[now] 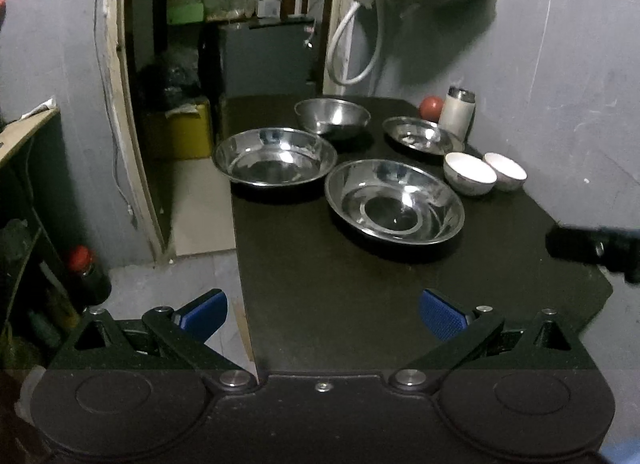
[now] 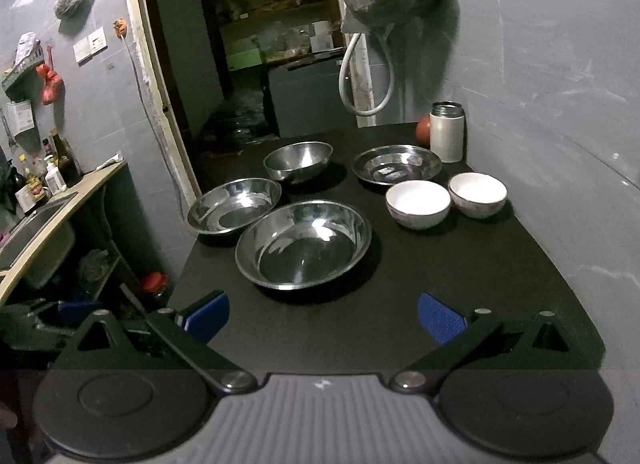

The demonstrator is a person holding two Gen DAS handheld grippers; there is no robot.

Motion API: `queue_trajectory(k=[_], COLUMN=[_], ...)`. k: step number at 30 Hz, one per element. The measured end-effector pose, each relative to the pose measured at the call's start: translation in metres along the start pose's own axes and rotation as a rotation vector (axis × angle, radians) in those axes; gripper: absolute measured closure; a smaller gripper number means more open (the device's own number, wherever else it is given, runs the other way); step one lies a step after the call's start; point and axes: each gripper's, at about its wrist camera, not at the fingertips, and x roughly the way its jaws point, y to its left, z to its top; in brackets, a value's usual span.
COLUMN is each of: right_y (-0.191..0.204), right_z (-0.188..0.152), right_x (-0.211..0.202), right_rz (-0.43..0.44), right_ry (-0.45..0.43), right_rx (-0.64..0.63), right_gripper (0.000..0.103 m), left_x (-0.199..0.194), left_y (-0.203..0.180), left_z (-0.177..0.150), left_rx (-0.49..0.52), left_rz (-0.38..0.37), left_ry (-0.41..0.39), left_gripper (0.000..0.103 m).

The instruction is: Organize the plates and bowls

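The left gripper [image 1: 323, 314] hangs over the near edge of the dark tabletop [image 1: 360, 304] with its blue-padded fingers [image 1: 442, 314] spread wide, holding nothing and touching nothing. The right gripper [image 2: 323, 316] sits in the same way over the near end of the tabletop [image 2: 440, 264], its blue fingers [image 2: 440, 318] far apart and empty. All the dishes lie ahead of both grippers, well apart from the fingers. Nearest is a large steel bowl [image 2: 303, 244], with a second steel bowl [image 2: 234, 204] just beside it to the left and farther back. Behind those stands a smaller, deeper steel bowl [image 2: 298, 159], and to its right a shallow steel plate [image 2: 397, 163]. Two white bowls [image 2: 418, 203] sit side by side near the right edge of the tabletop, the second white bowl [image 2: 477, 193] close against the first. At the far right corner a white flask [image 2: 447, 131] stands upright with a red ball [image 2: 423, 131] just beside it. In the left wrist view a dark part of the right gripper [image 1: 596, 250] shows at the right edge.
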Motion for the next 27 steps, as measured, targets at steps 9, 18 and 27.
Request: queue_trajectory(k=[9,18,27], right_y=[-0.019,-0.016,0.014], right_z=[0.040,0.051,0.077], right_x=[0.052,0.093,0.155], right_rz=[0.098,0.184,0.177], right_ry=[0.032,0.074,0.084], right_rx=[-0.027,-0.036,-0.035], right_gripper=[0.000,0.000,0.000], left_x=[0.029,0.050,0.089], left_y=[0.016,0.044,0.105], left_z=[0.028,0.036,0.090], left_rx=[-0.108,-0.193,-0.226], left_rz=[0.059,0.103,0.167], left_ry=[0.096,0.222,0.138], left_gripper=[0.001,0.003,0.001])
